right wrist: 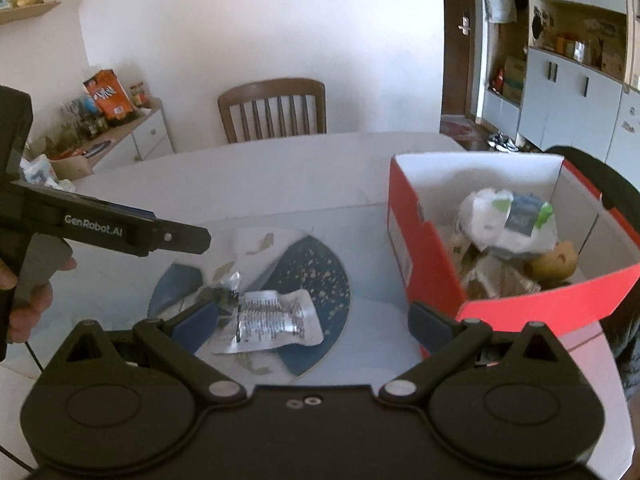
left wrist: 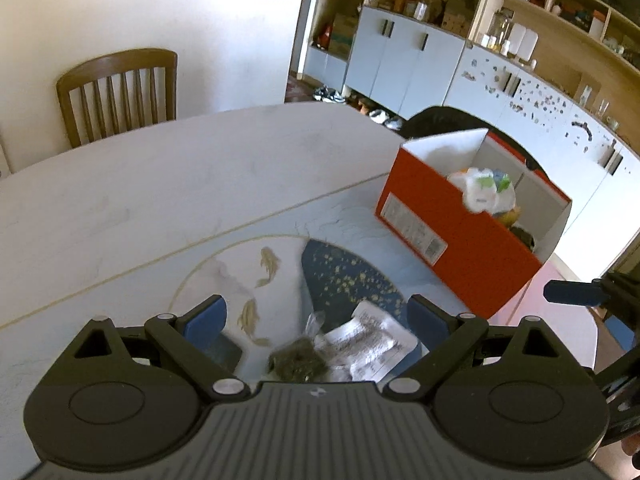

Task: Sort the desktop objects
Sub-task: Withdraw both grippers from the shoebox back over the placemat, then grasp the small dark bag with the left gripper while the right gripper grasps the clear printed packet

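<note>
White counter (right wrist: 260, 168) carried a patterned mat (right wrist: 320, 280) and one red box (right wrist: 520, 312), already holding several bits. Two things lay loose on the mat: a silver pouch (right wrist: 272, 320) and a small dark packet (left wrist: 298, 362). Both looked light, crinkly and slippery; an edge pinch would probably serve best. Left gripper (left wrist: 316, 320) and right gripper (right wrist: 316, 320) hovered with jaws apart, gripping nothing.

box (right wrist: 520, 312) is bright red outside, white inside. mat (left wrist: 344, 276) is dark blue with gold flecks, pale part has tan fish.
</note>
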The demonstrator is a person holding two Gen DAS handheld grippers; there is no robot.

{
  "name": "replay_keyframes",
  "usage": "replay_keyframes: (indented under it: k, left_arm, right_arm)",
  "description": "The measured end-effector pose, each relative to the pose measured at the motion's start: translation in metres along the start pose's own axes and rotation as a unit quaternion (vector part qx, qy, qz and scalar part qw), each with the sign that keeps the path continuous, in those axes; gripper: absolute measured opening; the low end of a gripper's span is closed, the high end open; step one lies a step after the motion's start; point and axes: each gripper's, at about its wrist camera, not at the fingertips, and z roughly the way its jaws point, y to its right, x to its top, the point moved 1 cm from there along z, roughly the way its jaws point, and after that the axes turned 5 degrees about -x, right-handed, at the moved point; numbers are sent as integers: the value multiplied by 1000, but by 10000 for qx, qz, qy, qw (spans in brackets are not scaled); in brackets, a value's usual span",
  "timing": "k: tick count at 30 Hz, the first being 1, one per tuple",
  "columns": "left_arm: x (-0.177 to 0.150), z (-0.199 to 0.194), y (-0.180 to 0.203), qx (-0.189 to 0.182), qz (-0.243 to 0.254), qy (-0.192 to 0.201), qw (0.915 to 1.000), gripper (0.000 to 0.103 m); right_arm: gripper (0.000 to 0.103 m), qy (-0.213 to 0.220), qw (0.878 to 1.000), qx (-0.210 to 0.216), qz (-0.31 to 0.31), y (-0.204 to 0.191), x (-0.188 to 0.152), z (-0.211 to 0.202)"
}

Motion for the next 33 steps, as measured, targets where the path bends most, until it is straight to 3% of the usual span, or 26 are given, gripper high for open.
replay_keyframes:
  k: [12,24,33]
  left_arm:
    - [-24,24,-31,187,-107,-260,9994,97]
    - [-33,43,-39,-125,-128,-480,9987,97]
    - [-36,62,-43,-374,-496,-601,9963,96]
  right_arm:
    - [102,-82,9999,-126,39,-23,-8,25]
    - [102,-273,9996,-37,-110,-39,-13,59]
    - [102,-459,9986,41,-242,-47,-19,89]
